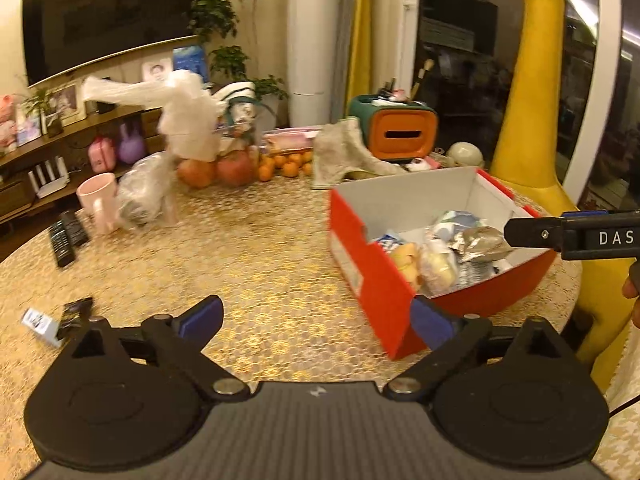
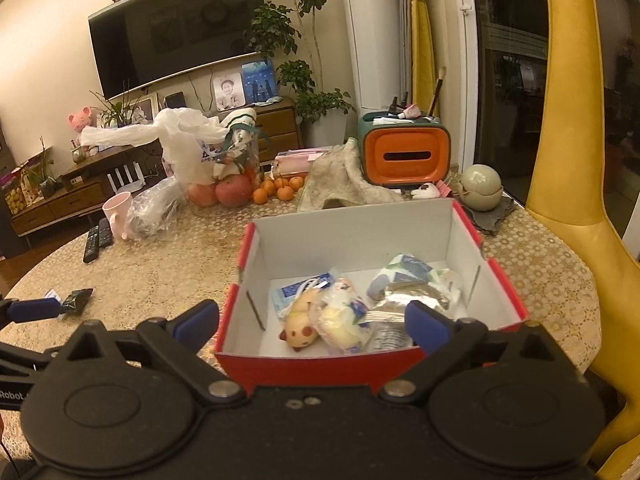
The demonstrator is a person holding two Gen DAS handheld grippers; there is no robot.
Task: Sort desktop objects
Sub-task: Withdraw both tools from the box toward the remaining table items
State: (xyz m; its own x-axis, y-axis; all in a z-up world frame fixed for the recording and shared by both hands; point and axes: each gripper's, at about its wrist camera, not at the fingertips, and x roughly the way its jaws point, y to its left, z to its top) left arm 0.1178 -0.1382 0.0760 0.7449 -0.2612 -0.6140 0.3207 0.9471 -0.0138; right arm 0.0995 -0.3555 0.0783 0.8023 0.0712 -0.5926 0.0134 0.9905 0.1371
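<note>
Desktop objects are mostly gathered already: a red box (image 2: 312,364) with white inner walls sits on the round gold-patterned table (image 1: 260,248), just ahead of the right gripper (image 2: 312,324), whose blue-padded jaws stand wide apart with nothing between them. Inside the box lie a small pig-like plush toy (image 2: 298,320), a clear bag of pale yellow sweets (image 2: 344,326), a crinkled silver foil pouch (image 2: 412,298), a blue-and-white packet (image 2: 300,290) and a pale blue-green packet (image 2: 408,270), all loosely heaped across the floor of the box. The left gripper (image 1: 316,320) hovers over bare tablecloth beside the box's near corner, its jaws also spread and empty. To its left, two small items are left outside the box: a dark wrapper (image 1: 76,312) and, touching it, a small white-and-blue packet (image 1: 38,320). Judging by this, the sorting looks well along, with these two likely remaining. Farther back stand two remote controls (image 1: 66,236), a pink mug (image 1: 98,200), a clear plastic bag (image 1: 140,196), apples and oranges (image 1: 248,168), a crumpled cloth (image 1: 348,152) and an orange tissue holder (image 1: 400,132).
</note>
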